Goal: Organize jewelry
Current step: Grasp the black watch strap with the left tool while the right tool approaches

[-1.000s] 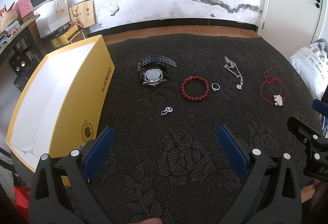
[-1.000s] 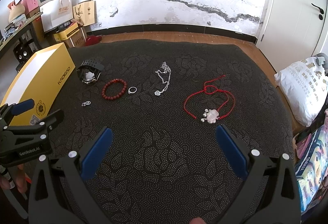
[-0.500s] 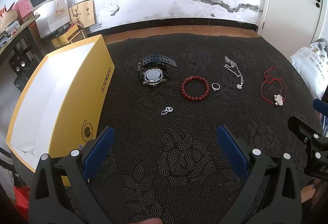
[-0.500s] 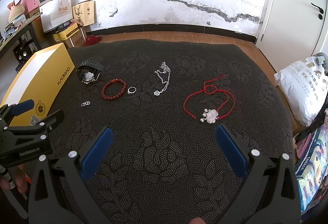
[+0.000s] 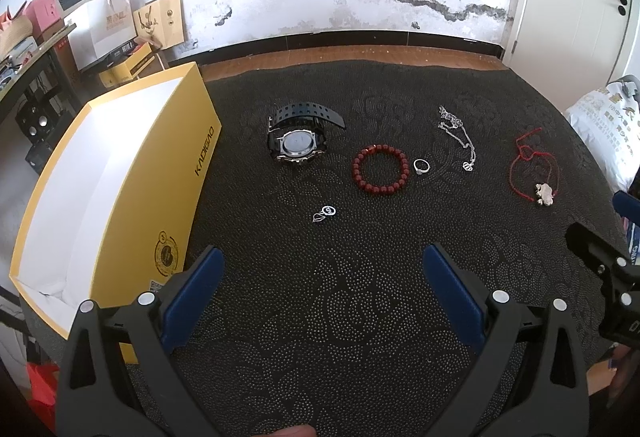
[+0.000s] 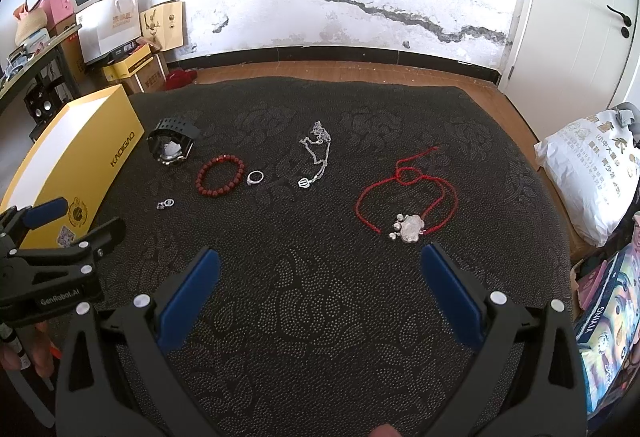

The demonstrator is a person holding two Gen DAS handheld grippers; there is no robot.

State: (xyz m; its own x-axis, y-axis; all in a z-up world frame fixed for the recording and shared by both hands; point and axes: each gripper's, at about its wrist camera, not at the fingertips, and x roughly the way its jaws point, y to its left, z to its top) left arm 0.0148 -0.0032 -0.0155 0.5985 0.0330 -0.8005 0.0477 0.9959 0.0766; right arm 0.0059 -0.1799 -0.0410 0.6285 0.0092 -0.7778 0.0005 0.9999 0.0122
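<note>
On a dark patterned cloth lie a black watch (image 5: 298, 139), a red bead bracelet (image 5: 380, 175), a silver ring (image 5: 421, 165), a silver chain necklace (image 5: 458, 135), a red cord necklace with a silver pendant (image 5: 534, 173) and a small silver charm (image 5: 324, 213). An open yellow box (image 5: 116, 173) with a white inside stands at the left. My left gripper (image 5: 320, 277) is open and empty above the cloth, nearer than the charm. My right gripper (image 6: 320, 277) is open and empty, just short of the red cord pendant (image 6: 408, 227). The watch (image 6: 172, 143) and bracelet (image 6: 220, 175) lie far left of it.
Paper bags and cartons (image 5: 120, 33) stand by the wall at the back left. A white sack (image 6: 592, 165) and boxes (image 6: 612, 321) sit off the cloth's right edge. A white door (image 6: 580, 17) is at the back right. Wood floor (image 5: 360, 51) runs behind the cloth.
</note>
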